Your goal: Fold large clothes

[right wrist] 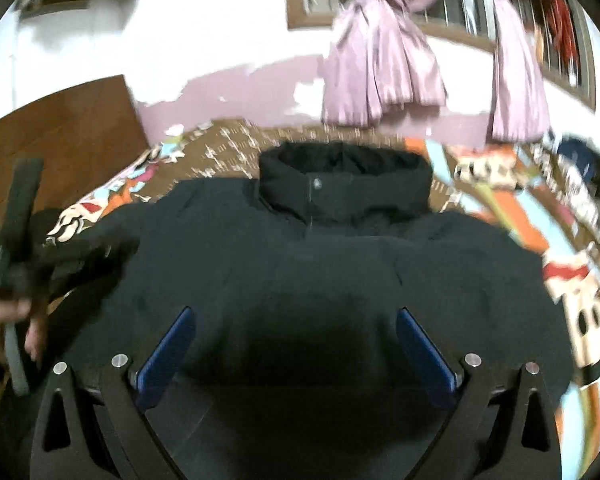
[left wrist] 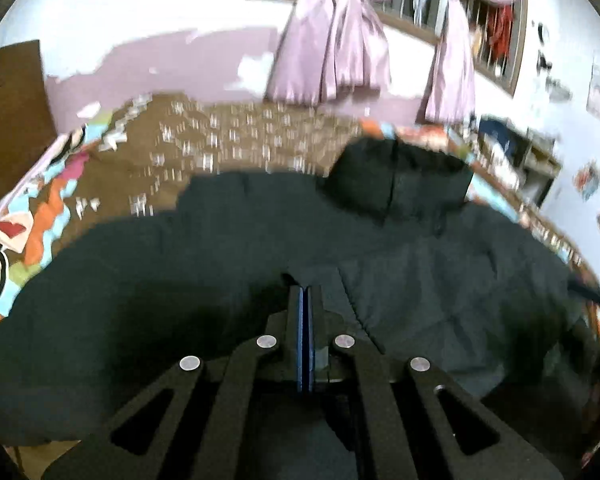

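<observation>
Patterned bedspread (right wrist: 512,216) — black jacket (right wrist: 300,264), no legible label

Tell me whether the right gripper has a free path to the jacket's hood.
Probably yes. The right gripper is open over the black jacket, and nothing lies between it and the hood ahead; the left gripper sits off to the side.

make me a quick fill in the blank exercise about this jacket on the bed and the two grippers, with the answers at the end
1. The dark hooded jacket lies spread on the bed with its ____ toward the wall.
2. The left gripper has its blue pads pressed ____.
3. The right gripper hangs over the jacket with its jaws ____.
4. The curtains at the window are ____ in colour.

Missing words: hood; together; open; purple
</observation>
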Tool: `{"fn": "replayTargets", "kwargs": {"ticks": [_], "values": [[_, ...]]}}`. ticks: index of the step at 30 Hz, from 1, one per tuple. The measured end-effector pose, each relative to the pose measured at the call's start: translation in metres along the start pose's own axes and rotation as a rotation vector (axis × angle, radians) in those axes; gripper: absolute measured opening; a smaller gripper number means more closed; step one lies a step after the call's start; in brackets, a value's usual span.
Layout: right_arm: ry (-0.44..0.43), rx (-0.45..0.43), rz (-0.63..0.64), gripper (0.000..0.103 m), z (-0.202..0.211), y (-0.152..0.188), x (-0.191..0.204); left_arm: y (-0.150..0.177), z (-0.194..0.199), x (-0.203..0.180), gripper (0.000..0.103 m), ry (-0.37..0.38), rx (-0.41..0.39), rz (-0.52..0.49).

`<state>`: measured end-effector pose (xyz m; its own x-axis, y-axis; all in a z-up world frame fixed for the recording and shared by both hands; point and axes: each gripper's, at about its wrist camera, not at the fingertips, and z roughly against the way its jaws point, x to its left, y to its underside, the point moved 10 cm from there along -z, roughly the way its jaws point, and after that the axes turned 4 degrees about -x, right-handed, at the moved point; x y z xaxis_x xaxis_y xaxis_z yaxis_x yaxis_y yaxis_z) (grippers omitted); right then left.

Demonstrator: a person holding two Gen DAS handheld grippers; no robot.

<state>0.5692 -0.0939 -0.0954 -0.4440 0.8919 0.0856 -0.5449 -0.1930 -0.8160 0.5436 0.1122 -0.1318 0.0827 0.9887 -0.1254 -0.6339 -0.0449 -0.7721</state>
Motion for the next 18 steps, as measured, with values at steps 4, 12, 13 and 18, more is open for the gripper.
{"fn": "replayTargets", "kwargs": {"ticks": [4,12,13,18], "values": [[0.113,0.227,-0.017,0.103,-0.066,0.038,-0.027,0.028,-0.026,0.011,0.000,-0.003,0.107,0.059],[0.239,0.175,0.137,0.103,-0.083,0.064,-0.020,0.038,-0.032,0.019,0.002,0.045,0.139,0.120],[0.236,0.175,0.134,0.103,-0.083,0.066,-0.022,0.036,-0.030,0.022,0.002,0.047,0.130,0.135],[0.227,0.144,0.128,0.103,-0.082,0.064,-0.023,0.031,0.008,0.045,0.005,-0.104,0.066,0.181]]}}
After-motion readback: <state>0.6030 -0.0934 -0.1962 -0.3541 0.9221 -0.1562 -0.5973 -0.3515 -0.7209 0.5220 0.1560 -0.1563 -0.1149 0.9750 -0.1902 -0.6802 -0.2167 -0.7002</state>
